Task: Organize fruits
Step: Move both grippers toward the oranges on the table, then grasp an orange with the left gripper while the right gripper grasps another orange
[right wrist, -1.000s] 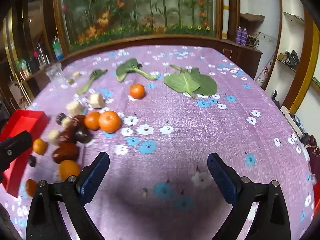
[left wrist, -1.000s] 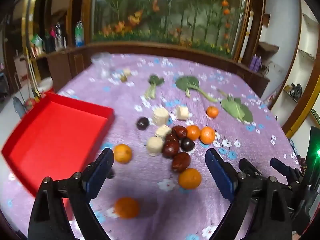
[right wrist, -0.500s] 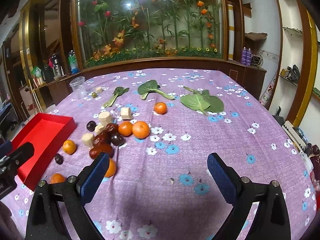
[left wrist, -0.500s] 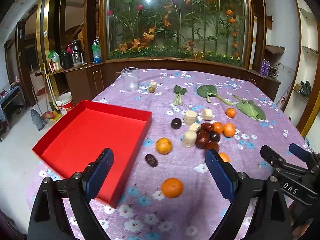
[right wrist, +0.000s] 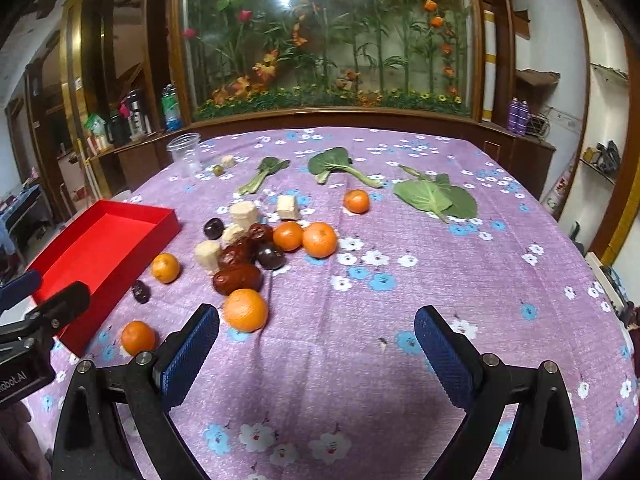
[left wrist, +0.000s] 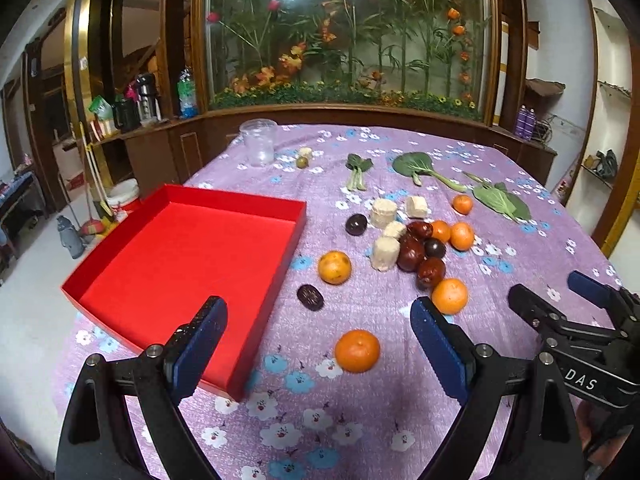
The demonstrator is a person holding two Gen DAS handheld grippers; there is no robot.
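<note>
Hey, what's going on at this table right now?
A person holds two grippers over a purple flowered tablecloth, sorting fruit. The left gripper and right gripper are both open and empty. The red tray holds nothing yet. Tangerines, like the nearest one, dark dates and leafy greens lie scattered on the cloth.

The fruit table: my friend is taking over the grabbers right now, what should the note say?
Left gripper: open, holding nothing, above the cloth near the red tray.
Right gripper: open, holding nothing, over bare tablecloth.
Red tray is empty. Oranges, like the nearest orange, dark dates and pale chunks all lie loose on the cloth; leafy greens lie farther back.
Done: nothing sorted. Left: everything.
</note>
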